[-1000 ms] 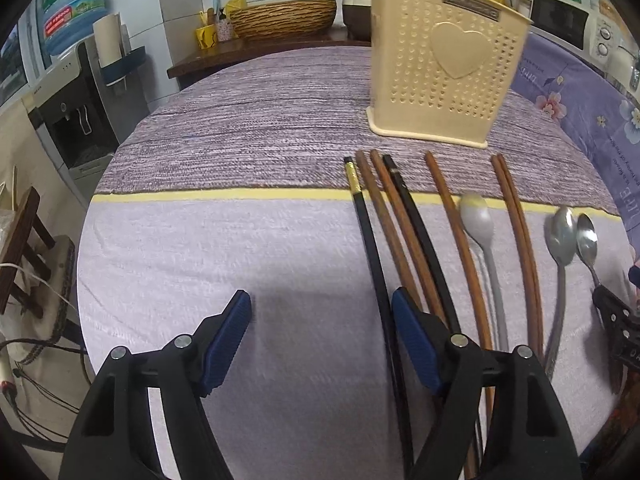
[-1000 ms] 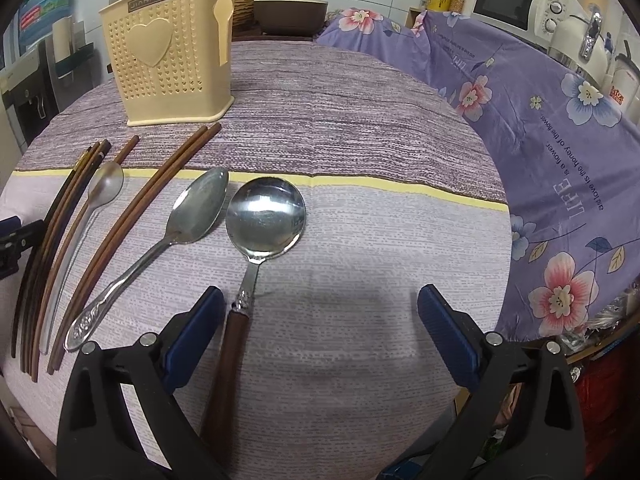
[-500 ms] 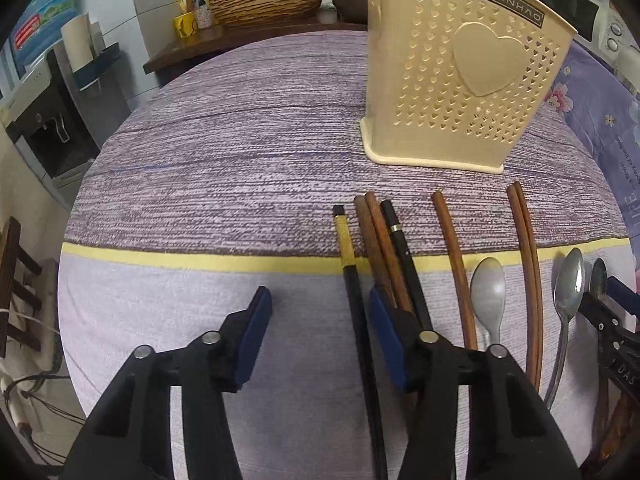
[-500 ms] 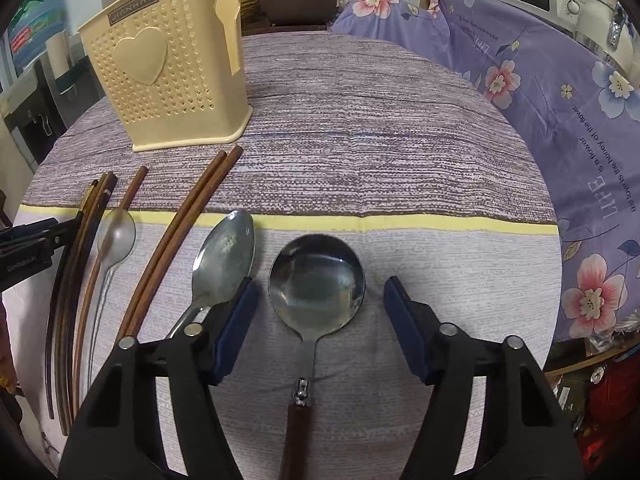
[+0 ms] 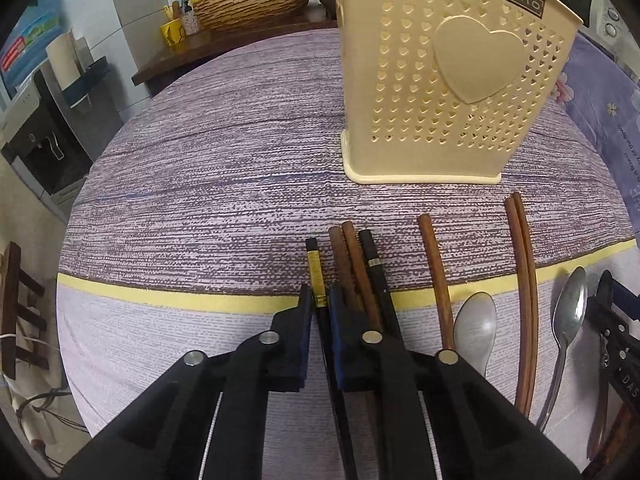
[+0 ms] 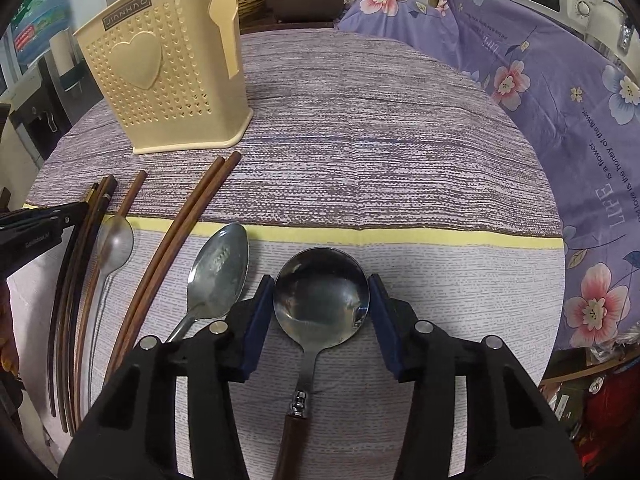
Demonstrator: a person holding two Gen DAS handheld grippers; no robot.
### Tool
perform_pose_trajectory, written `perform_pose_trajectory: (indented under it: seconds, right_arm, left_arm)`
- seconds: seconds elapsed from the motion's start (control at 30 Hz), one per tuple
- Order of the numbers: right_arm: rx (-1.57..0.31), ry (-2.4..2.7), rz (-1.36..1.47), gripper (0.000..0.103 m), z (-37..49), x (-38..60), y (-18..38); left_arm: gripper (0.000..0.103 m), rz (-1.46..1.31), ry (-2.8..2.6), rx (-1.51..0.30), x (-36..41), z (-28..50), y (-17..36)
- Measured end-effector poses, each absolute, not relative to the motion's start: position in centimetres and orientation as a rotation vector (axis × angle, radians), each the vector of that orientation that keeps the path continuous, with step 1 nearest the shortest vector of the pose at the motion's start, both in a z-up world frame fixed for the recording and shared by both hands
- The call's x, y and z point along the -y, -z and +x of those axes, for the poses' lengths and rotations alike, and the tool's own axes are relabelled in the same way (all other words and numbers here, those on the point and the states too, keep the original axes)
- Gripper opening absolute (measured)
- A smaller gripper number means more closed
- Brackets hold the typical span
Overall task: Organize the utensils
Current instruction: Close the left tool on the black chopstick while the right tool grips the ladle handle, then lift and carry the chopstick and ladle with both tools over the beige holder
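Note:
A cream perforated utensil holder (image 5: 452, 76) stands at the back of the table; it also shows in the right wrist view (image 6: 168, 64). Chopsticks and spoons lie in a row in front of it. My left gripper (image 5: 320, 320) is shut on a black chopstick with a gold band (image 5: 314, 268). Brown and black chopsticks (image 5: 360, 264) lie just to its right. My right gripper (image 6: 320, 312) has closed around the bowl of a round steel spoon with a wooden handle (image 6: 320, 300), pads touching both sides. A steel tablespoon (image 6: 220, 268) lies to its left.
A single brown chopstick (image 5: 434, 264), a grey spoon (image 5: 476, 328) and a brown chopstick pair (image 5: 522, 264) lie between the grippers. A purple floral cloth (image 6: 580, 120) covers things on the right. A wicker basket (image 5: 252, 4) sits on a far counter.
Both grippers moved forward and down and closed: the left onto the black gold-banded chopstick, the right around the round spoon's bowl.

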State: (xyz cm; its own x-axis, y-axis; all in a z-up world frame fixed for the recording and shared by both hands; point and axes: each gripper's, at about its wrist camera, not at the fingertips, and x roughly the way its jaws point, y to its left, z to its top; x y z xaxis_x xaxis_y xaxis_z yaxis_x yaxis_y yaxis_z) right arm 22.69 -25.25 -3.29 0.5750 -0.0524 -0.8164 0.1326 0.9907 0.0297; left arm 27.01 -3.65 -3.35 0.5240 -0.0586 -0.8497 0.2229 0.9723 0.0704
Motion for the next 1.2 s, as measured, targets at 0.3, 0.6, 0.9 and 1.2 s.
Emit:
perform_pose_trajectory:
  seconds: [0.3,0.6,0.9,1.2]
  right_arm:
    - [-0.852,0.026,0.143,0.048,22.0,26.3,0.3]
    - [-0.748,-0.034,0.156,0.048,20.3,27.1,-5.0]
    - [-0.640,-0.028,0.106,0.048,19.8,27.0,-8.2]
    - [-0.596,-0.028,0.089,0.048,20.1,27.2,-8.9]
  left_arm:
    - [0.009,0.068,0.180,-0.964,1.8,27.4,1.5]
    - [0.008,-0.018,0.223,-0.790,-0.7,25.3,-6.4]
    - [0.008,-0.032,0.232,-0.676,-1.8,24.5,-10.6]
    - [0.008,-0.041,0.216,-0.601,-2.8,23.7,-12.0]
